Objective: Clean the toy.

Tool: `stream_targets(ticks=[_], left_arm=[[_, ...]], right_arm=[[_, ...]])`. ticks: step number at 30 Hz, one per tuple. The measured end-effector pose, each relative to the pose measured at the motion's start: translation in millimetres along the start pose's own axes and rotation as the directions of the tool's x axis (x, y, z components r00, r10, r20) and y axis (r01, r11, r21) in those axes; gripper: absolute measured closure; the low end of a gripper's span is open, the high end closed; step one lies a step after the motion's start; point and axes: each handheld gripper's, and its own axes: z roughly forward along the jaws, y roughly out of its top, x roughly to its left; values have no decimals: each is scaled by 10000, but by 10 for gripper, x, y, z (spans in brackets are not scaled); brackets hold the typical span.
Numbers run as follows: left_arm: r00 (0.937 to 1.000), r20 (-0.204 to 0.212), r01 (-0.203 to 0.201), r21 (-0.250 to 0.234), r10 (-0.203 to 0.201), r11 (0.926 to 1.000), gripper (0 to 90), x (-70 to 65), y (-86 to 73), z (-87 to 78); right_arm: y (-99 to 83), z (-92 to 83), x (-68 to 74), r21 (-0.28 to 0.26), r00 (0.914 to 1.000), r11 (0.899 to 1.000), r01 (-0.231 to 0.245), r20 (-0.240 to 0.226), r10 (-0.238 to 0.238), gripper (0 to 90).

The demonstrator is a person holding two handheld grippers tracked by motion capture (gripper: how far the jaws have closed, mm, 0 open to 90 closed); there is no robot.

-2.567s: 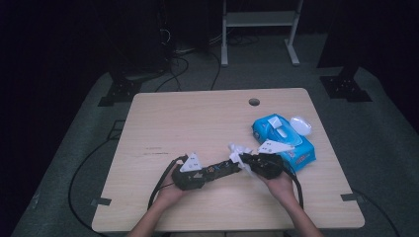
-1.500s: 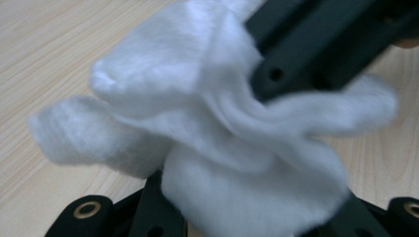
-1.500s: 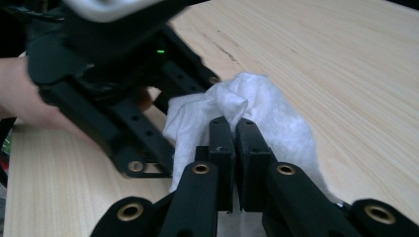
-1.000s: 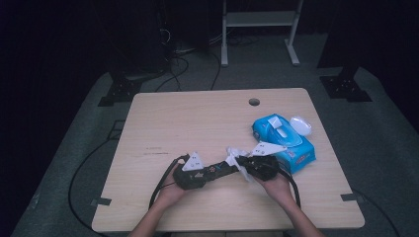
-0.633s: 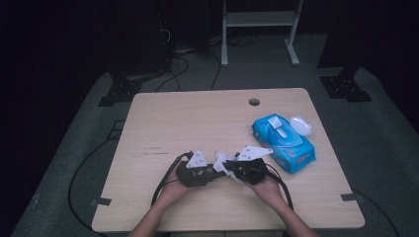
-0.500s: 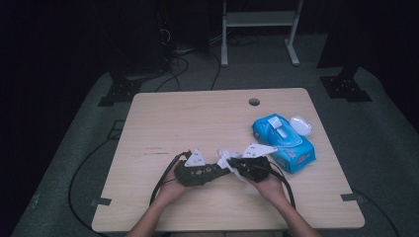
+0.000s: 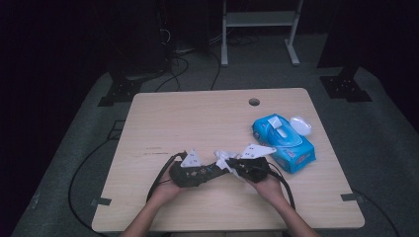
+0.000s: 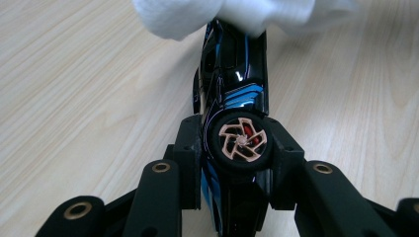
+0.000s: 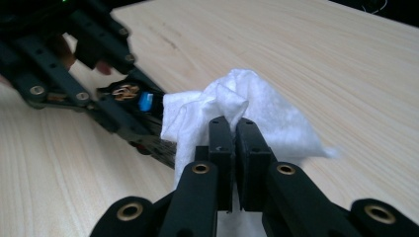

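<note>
The left tongs (image 8: 237, 153) have just tightened on the toy car (image 8: 232, 84) while the right tongs (image 9: 232, 148), clamped on the wipe (image 9: 247, 113), press it against the car's end, so wiping appears underway.

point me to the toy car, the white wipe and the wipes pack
toy car (image 8: 232, 74), left gripper view: on its glossy black and blue body, above the wheel.
white wipe (image 9: 276, 123), right gripper view: on the bunched cloth above the jaws.
blue wipes pack (image 7: 289, 143), high view: on its top face.
</note>
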Motion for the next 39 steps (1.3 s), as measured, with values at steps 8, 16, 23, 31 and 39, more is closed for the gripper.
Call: stream_targets(ticks=[8, 16, 23, 31, 39], left_arm=[[9996, -151, -219, 168, 222, 9996, 640, -12, 12, -15], [9987, -89, -488, 474, 493, 9977, 514, -9, 328, 76], [9985, 261, -517, 1268, 488, 9906, 579, 26, 452, 169], [9987, 333, -433, 1263, 394, 9910, 606, 68, 400, 89], [9988, 368, -392, 1767, 332, 9835, 504, 62, 546, 241]], right_arm=[[-80, -94, -159, 39, 9968, 9988, -481, 640, 478, 858], [-11, -67, -50, -183, 9991, 9995, -267, 340, 273, 858], [-92, -135, -215, -123, 9934, 9973, -724, 884, 732, 858], [-106, -123, -212, -164, 9954, 9966, -806, 507, 813, 857], [-139, -66, -218, 4, 9942, 9954, -961, 478, 960, 857]])
